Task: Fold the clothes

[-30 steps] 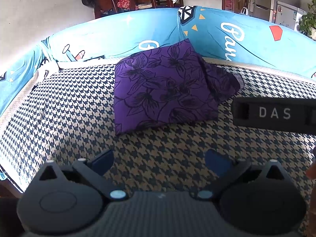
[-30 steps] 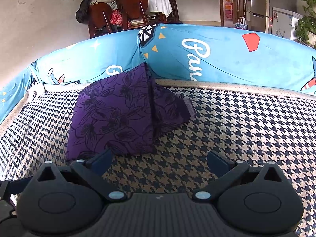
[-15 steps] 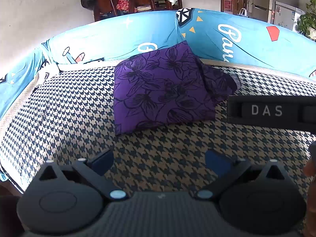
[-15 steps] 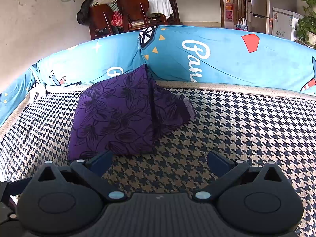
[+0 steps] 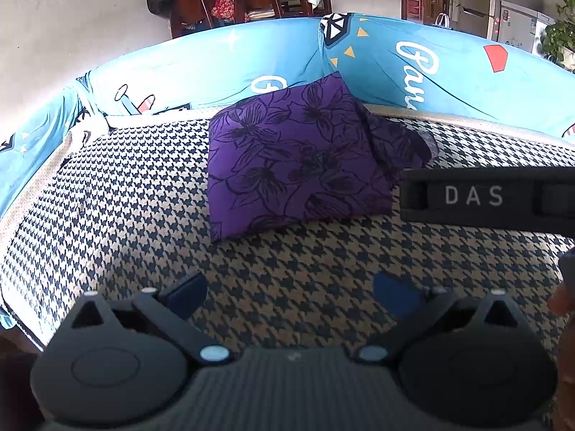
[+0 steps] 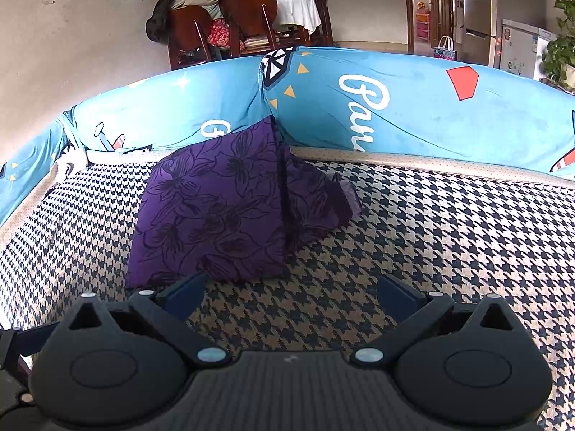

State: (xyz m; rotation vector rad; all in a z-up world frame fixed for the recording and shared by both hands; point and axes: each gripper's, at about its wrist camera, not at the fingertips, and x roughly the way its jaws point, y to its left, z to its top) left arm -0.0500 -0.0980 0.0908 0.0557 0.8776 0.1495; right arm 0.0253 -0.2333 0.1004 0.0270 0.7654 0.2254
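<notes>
Ahead, your folded purple garment [image 5: 298, 158] leans on blue cushions [image 6: 413, 107]; both your grippers' jaws gape wide, empty; the right gripper [image 5: 485, 197] crosses the left gripper's [image 5: 289, 292] view.

Garment [image 5: 298, 158]: purple, black floral print. Seat cover [image 5: 143, 215]: navy-and-tan houndstooth. Backrest cover [image 6: 413, 115]: sky blue, white lettering.

The houndstooth-covered seat [image 5: 125, 215] stretched wide, dark checks on tan, walled at the back by a bright blue printed cushion cover [image 6: 413, 115]. On it lay one thing: a purple floral garment [image 5: 294, 165], folded into a neat block, its far corner propped against that blue back.
</notes>
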